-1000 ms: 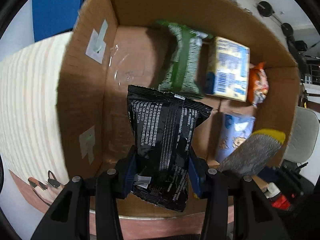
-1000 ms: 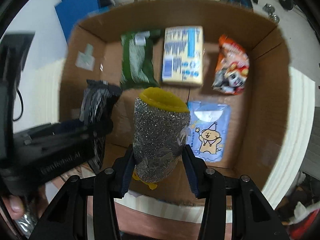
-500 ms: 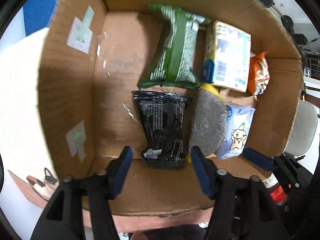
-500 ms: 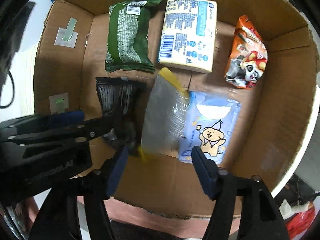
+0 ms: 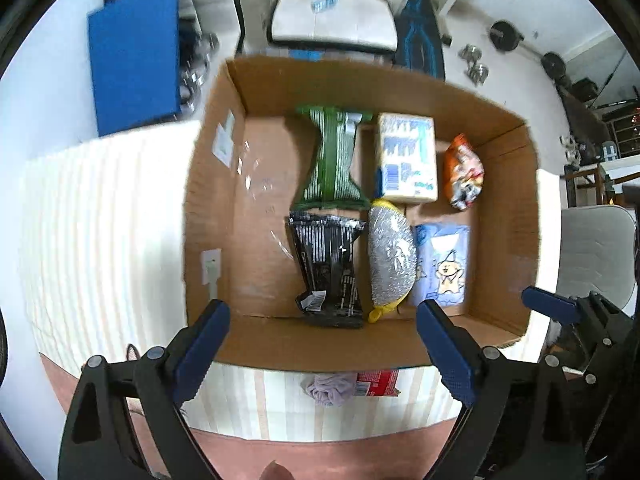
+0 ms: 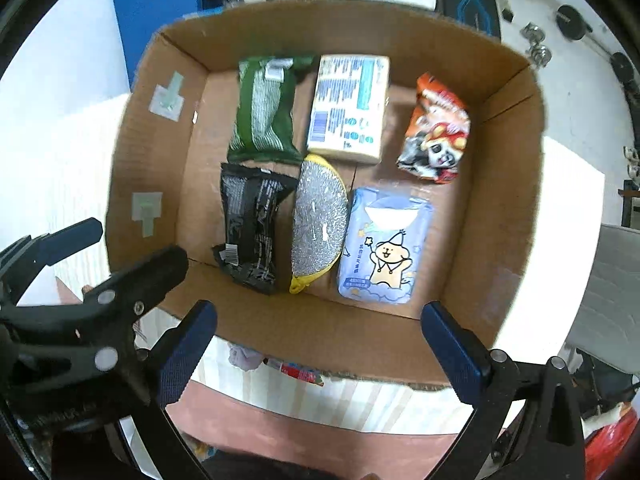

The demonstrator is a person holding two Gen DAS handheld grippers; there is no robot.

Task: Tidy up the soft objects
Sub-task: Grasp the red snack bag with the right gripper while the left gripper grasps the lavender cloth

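An open cardboard box (image 5: 208, 208) (image 6: 132, 168) holds several soft packs. A black snack pack (image 5: 328, 268) (image 6: 250, 224) lies front left, a silver scrubber with yellow trim (image 5: 392, 260) (image 6: 318, 220) beside it, and a blue tissue pack (image 5: 442, 266) (image 6: 380, 248) to its right. A green pack (image 5: 332, 160) (image 6: 266, 108), a pale block pack (image 5: 408, 160) (image 6: 348, 106) and an orange snack bag (image 5: 464, 170) (image 6: 436, 128) lie behind. My left gripper (image 5: 322, 344) (image 6: 60, 240) is open and empty above the box's near wall. My right gripper (image 6: 318, 340) (image 5: 560, 308) is open and empty too.
The box sits on a pale striped cloth (image 5: 100, 232) (image 6: 72, 168). A purple cloth (image 5: 330, 388) (image 6: 244, 356) and a red pack (image 5: 376, 382) (image 6: 298, 370) lie in front of the box. A blue board (image 5: 134, 52) and white chairs stand behind.
Both grippers let go of their items, the black pack and the scrubber, which now lie in the box. Both grippers have pulled back and up, jaws wide.
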